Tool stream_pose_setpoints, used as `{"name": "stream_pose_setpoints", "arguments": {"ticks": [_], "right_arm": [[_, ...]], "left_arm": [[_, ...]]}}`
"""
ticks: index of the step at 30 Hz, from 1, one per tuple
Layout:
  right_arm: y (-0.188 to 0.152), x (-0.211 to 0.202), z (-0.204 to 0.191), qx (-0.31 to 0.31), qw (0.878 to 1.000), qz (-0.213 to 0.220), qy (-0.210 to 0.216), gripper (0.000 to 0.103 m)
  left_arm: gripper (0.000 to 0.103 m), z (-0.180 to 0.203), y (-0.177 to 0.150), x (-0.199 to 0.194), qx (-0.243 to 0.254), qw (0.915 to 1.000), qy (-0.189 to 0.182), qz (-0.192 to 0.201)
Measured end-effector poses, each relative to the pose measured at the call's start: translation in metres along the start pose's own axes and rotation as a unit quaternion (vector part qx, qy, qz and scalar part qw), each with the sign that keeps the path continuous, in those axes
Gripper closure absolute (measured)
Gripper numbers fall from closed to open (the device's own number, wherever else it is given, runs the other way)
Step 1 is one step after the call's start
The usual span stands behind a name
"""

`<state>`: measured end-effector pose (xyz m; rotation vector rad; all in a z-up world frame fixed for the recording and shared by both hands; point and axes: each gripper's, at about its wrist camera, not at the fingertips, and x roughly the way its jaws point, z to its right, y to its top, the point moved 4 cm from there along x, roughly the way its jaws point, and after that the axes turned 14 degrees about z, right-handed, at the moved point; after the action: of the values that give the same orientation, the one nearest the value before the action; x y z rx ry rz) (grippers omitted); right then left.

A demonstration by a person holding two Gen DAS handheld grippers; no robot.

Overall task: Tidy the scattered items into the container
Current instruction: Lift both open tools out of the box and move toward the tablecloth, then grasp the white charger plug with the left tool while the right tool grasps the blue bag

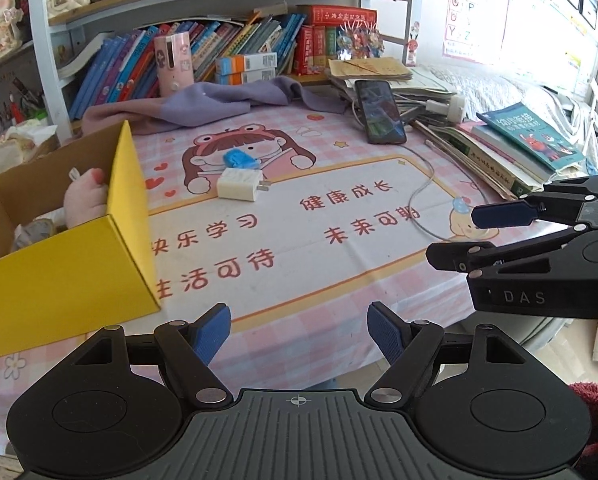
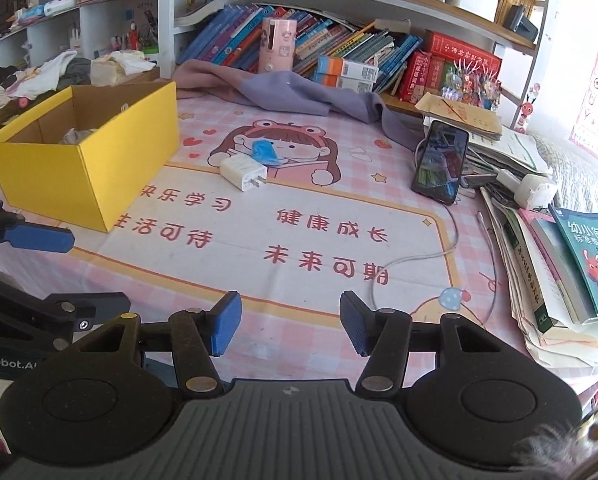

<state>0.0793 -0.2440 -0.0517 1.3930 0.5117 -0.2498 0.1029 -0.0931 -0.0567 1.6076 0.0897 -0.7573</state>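
Pink cartoon tablecloth [image 2: 227,280] is hosting both grippers, left [image 1: 299,330] and right [image 2: 291,326], hovering spread and empty, while the white charger [image 2: 243,171] is touching the blue item [image 2: 265,151] (risking a double grab or knock-away), right of the yellow box [image 2: 99,168].

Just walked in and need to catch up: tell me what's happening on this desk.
A person is tidying with two handheld grippers. The left gripper and right gripper both hover with jaws open, holding nothing. The open yellow cardboard box already holds a pink plush toy. A white plug-in charger block and a small blue crumpled item lie on the pink cartoon tablecloth.
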Motion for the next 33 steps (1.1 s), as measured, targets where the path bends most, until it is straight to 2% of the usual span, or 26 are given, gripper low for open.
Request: {"name": "stream_pose_setpoints", "arguments": {"ticks": [7, 21, 27, 33], "right_arm": [[0.007, 0.029, 0.023, 0.006, 1.000, -0.012, 0.012, 0.050], [0.039, 0.111, 0.068, 0.003, 0.996, -0.025, 0.086, 0.050], [0.057, 0.144, 0.078, 0.007, 0.993, -0.019, 0.113, 0.050], [0.069, 0.175, 0.085, 0.006, 0.991, -0.024, 0.129, 0.050]], "left_arm": [[0.026, 0.002, 0.010, 0.032, -0.004, 0.9998, 0.014, -0.015], [0.026, -0.004, 0.051, 0.100, -0.027, 0.9953, 0.092, -0.016], [0.026, -0.007, 0.070, 0.128, -0.019, 0.9933, 0.113, -0.006], [0.026, -0.015, 0.074, 0.156, -0.014, 0.9905, 0.136, -0.010]]}}
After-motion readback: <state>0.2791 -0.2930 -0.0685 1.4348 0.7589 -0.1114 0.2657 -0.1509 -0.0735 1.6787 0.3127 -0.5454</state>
